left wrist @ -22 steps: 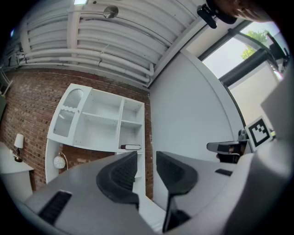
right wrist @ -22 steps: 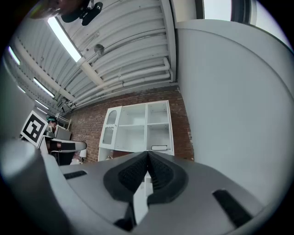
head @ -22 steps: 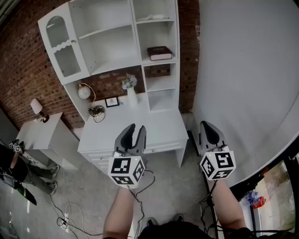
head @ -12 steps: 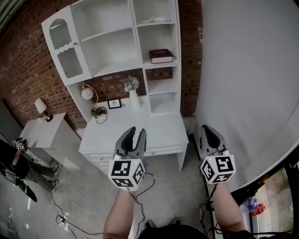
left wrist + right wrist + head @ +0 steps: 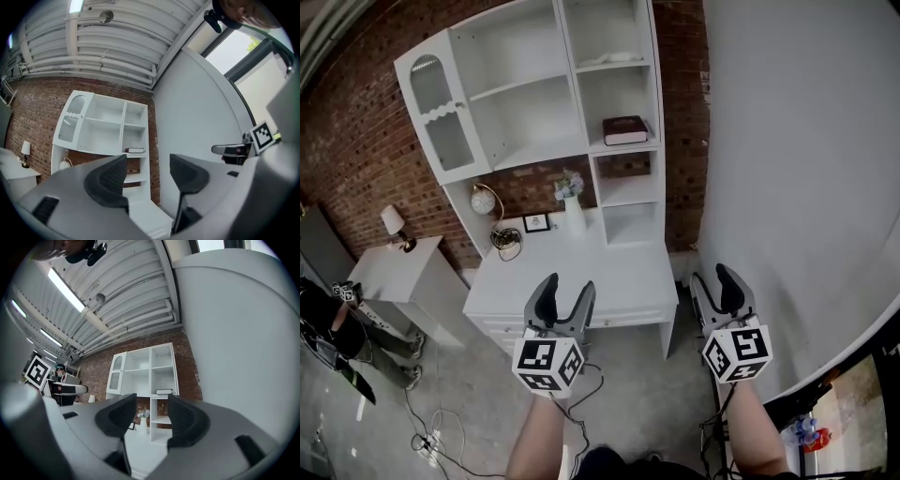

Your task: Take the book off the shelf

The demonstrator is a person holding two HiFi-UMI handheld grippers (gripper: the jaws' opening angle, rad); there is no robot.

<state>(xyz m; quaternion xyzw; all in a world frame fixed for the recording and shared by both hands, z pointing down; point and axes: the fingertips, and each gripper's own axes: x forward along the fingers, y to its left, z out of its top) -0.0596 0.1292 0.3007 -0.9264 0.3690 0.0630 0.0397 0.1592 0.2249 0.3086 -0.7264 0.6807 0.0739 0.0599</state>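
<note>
Head view — book well beyond left tongs.

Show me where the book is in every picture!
Head view: book, upper middle, in the right column of the shelf.
Left gripper view: book, just left of centre, same cubby.
Right gripper view: book, near centre, same cubby.
Shared landmark: the arched glass door at the shelf's far left.

The dark book lies flat on the white shelf's right-hand ledge.
</note>
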